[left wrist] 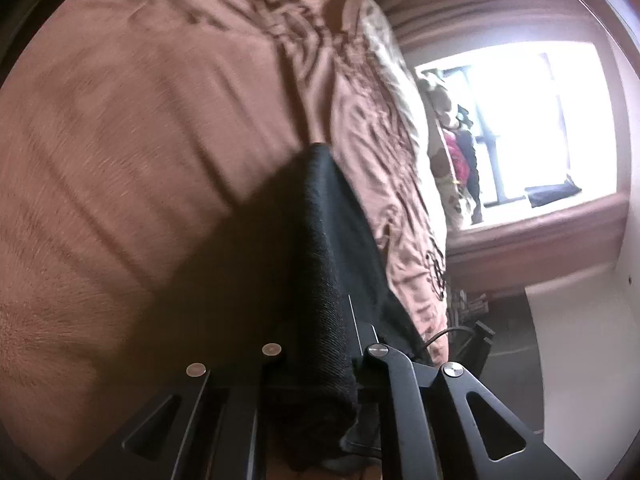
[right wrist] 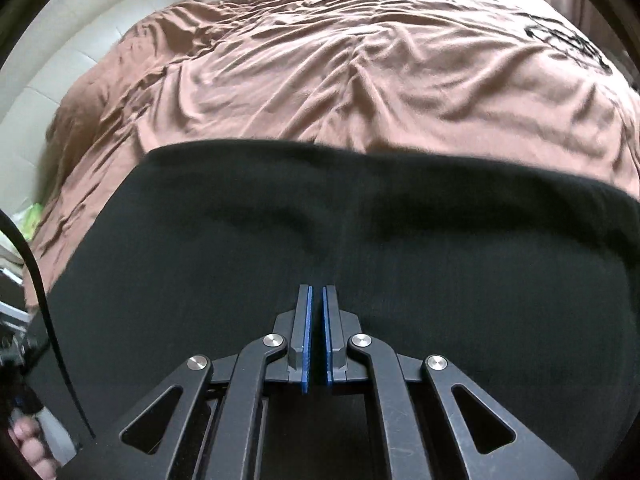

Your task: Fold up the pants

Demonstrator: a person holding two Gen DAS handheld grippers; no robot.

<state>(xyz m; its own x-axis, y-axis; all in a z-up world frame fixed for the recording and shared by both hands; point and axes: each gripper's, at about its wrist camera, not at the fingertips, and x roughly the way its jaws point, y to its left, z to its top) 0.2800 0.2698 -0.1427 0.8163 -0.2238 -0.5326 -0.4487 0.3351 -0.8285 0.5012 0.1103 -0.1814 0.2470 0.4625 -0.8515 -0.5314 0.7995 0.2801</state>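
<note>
- Black pants (right wrist: 320, 232): spread wide ahead of and under the right gripper, over the brown bedspread (right wrist: 360, 80); in the left wrist view, bunched into a thick fold (left wrist: 324, 280) running up between the left gripper's fingers.
- Largest risk: sagging of the broad panel between the two grips, likely to drag the far edge askew and land the fold crooked on the bedspread.
- Next risk: rumpled bedspread ahead of both grippers, apt to catch the cloth on the way down and leave wrinkles under it.
- Smaller risk: slip from the left side, since only a bunched ridge sits in that grip; an uneven pull could tug it free.
- Smallest risk: loose dark cable (right wrist: 48, 320) at the far left of the right gripper, near enough to snag on the cloth edge.
- Left gripper (left wrist: 320, 360): narrow, clamped on the thick fold of pants, fingers mostly hidden by the cloth.
- Right gripper (right wrist: 317, 300): drawn almost together, blue pads (right wrist: 307, 340) with only a sliver between them; tips right at the pants, apparently pinching a thin layer, though the held cloth itself hard to make out.
</note>
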